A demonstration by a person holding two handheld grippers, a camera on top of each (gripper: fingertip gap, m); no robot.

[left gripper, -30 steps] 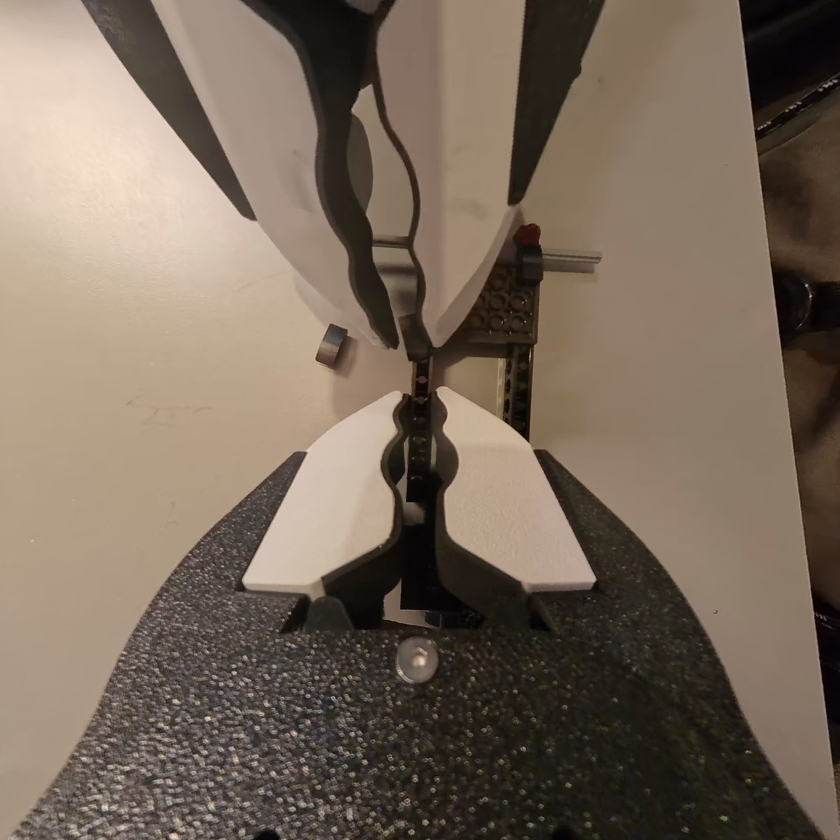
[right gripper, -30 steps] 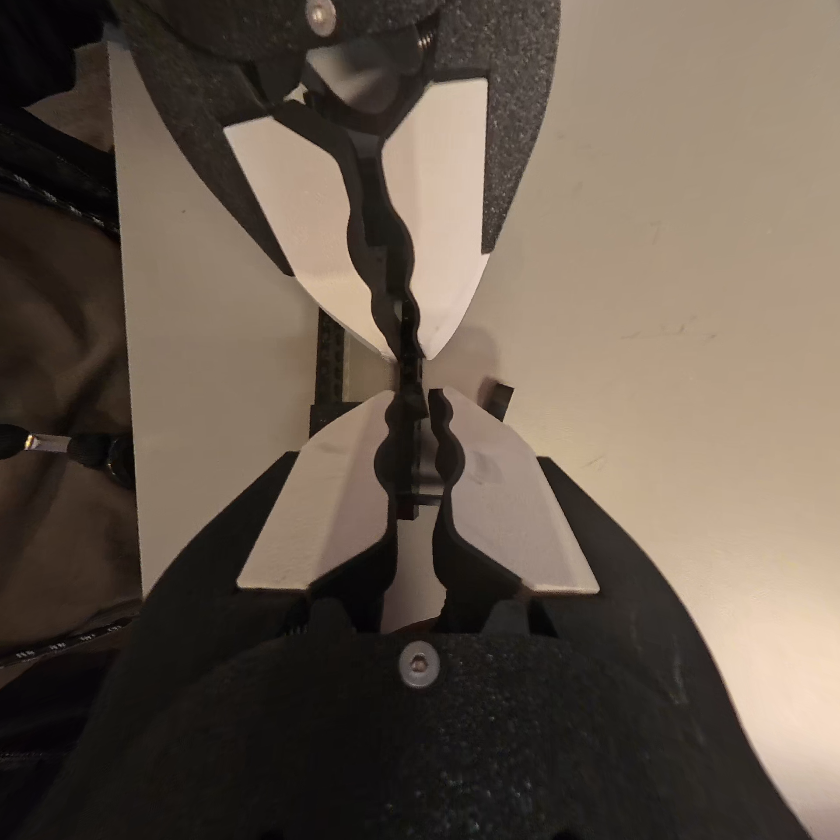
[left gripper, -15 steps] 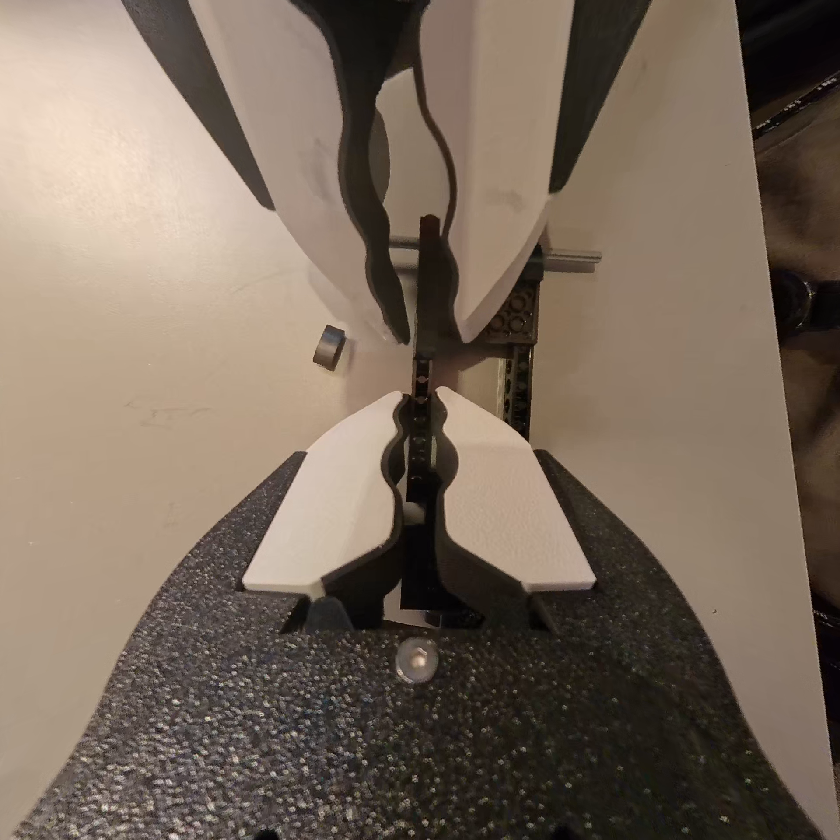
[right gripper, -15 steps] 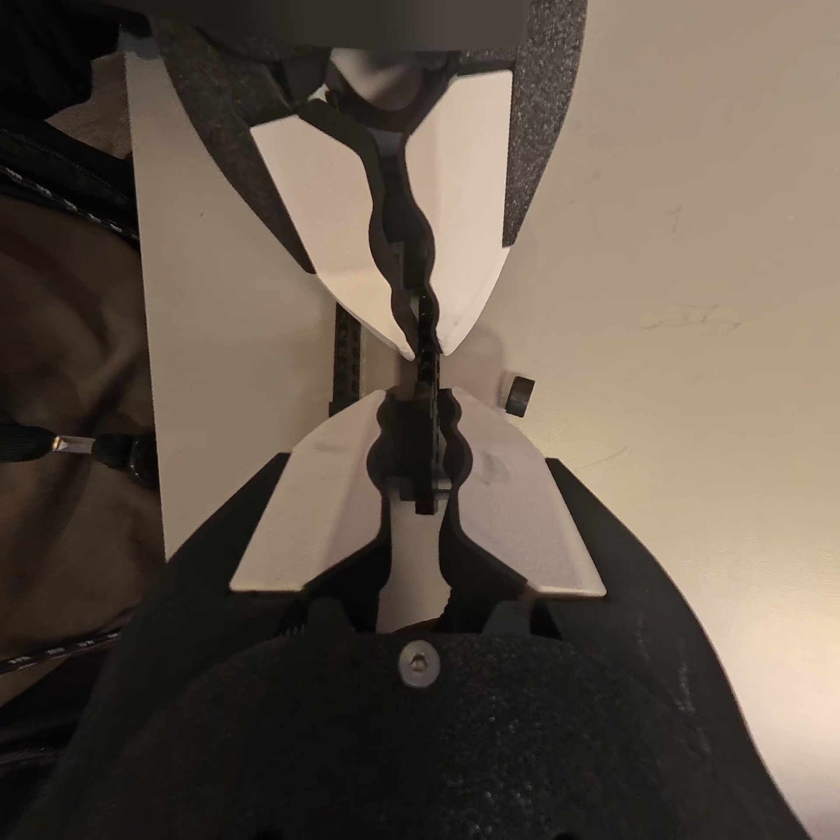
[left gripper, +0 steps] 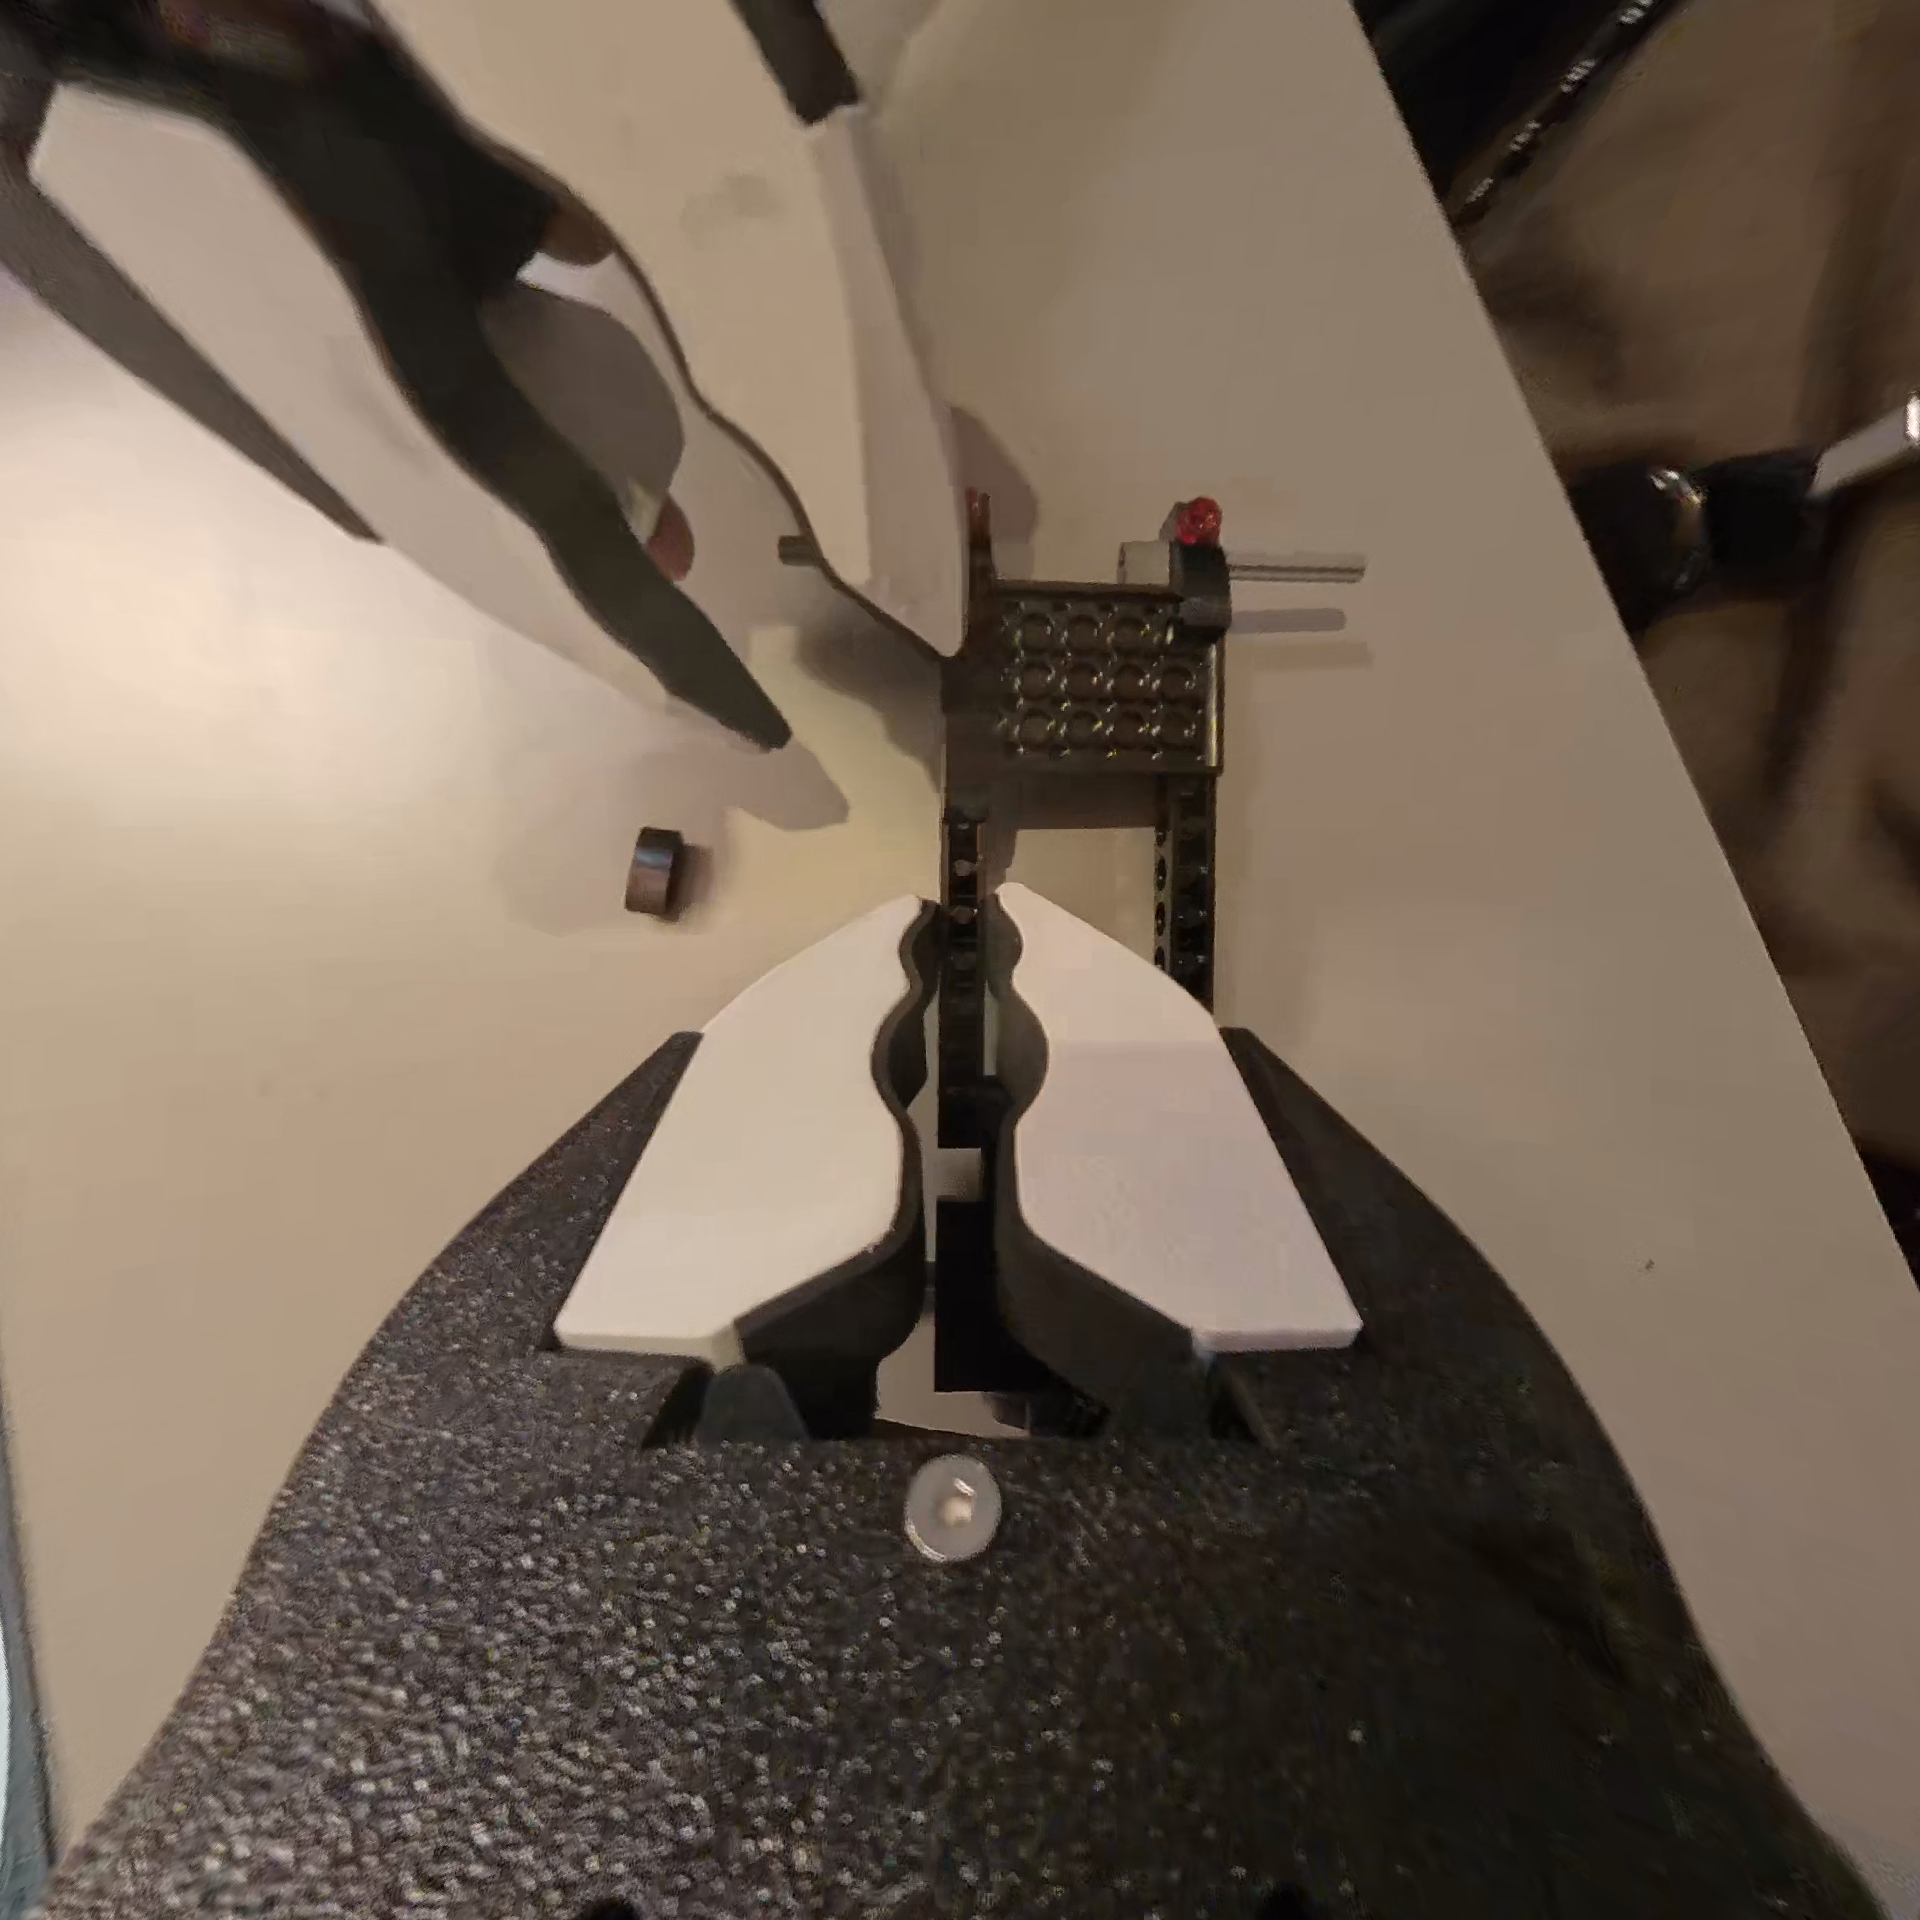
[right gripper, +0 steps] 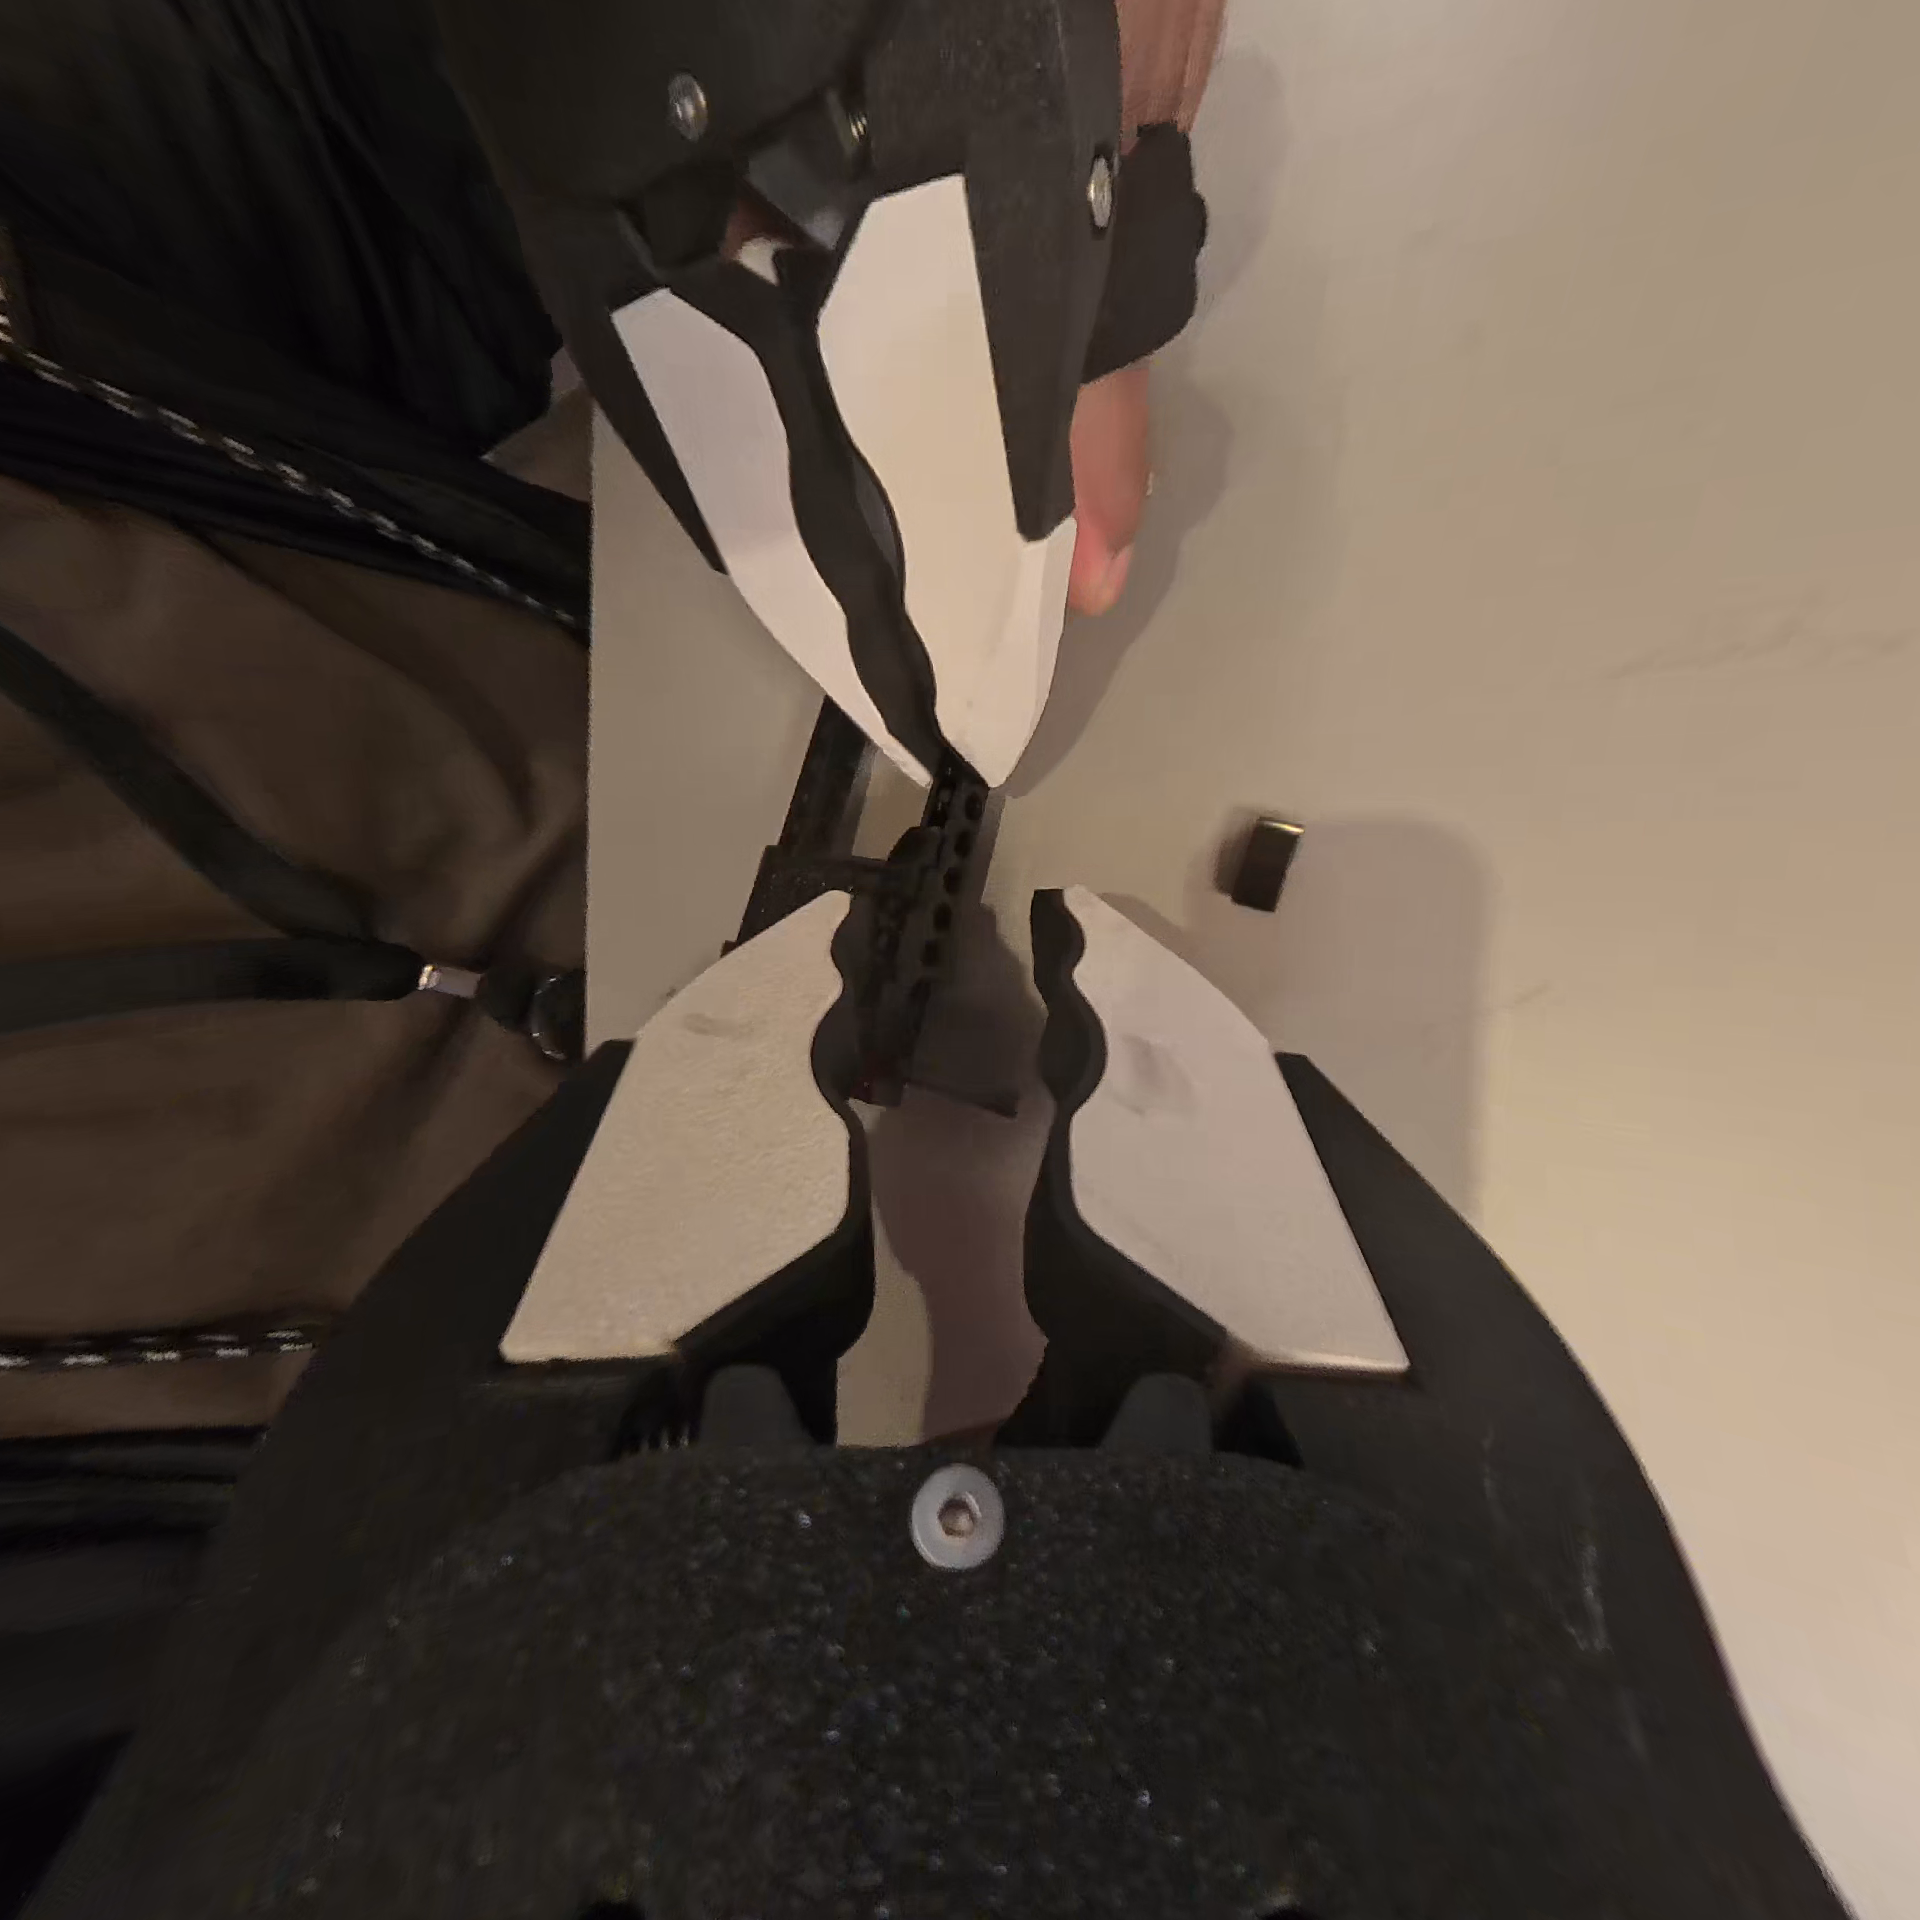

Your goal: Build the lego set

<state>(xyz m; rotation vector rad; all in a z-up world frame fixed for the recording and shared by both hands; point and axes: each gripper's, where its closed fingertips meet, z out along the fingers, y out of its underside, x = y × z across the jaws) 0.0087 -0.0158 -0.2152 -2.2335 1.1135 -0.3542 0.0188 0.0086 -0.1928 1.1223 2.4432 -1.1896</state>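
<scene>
— Cream tabletop [left gripper: 260, 1039] fills the left wrist view, its edge running down the right side with brown cloth beyond. What does the left gripper [left gripper: 961, 914] have?

— Its fingers are nearly shut, both pads pressing a thin black perforated beam [left gripper: 964, 977] that runs forward between them. That beam is one leg of a small black brick frame [left gripper: 1086, 675]: a studded plate on top, a second beam [left gripper: 1184, 883] on the right, a red-tipped piece [left gripper: 1197, 520] and a grey axle [left gripper: 1288, 566] at the far end. My guess is that the pinch steadies the frame on the table.

— And the loose part?

— A small dark ring [left gripper: 655, 871] lies alone on the table, left of the frame, touching nothing.

— From the right wrist view?

— Same table [right gripper: 1558, 520]. The right gripper [right gripper: 940, 914] stands open; the black beam [right gripper: 925, 935] lies between its fingers, close against the left pad, with a clear gap to the right one, so it grips nothing. Opposite, the left gripper [right gripper: 961, 774] shows pinching the beam's far end, a person's hand behind it. The ring [right gripper: 1259, 862] sits just to the right.

— In the left view, the right gripper?

— Blurred, up at top left, its fingers spread apart.
</scene>
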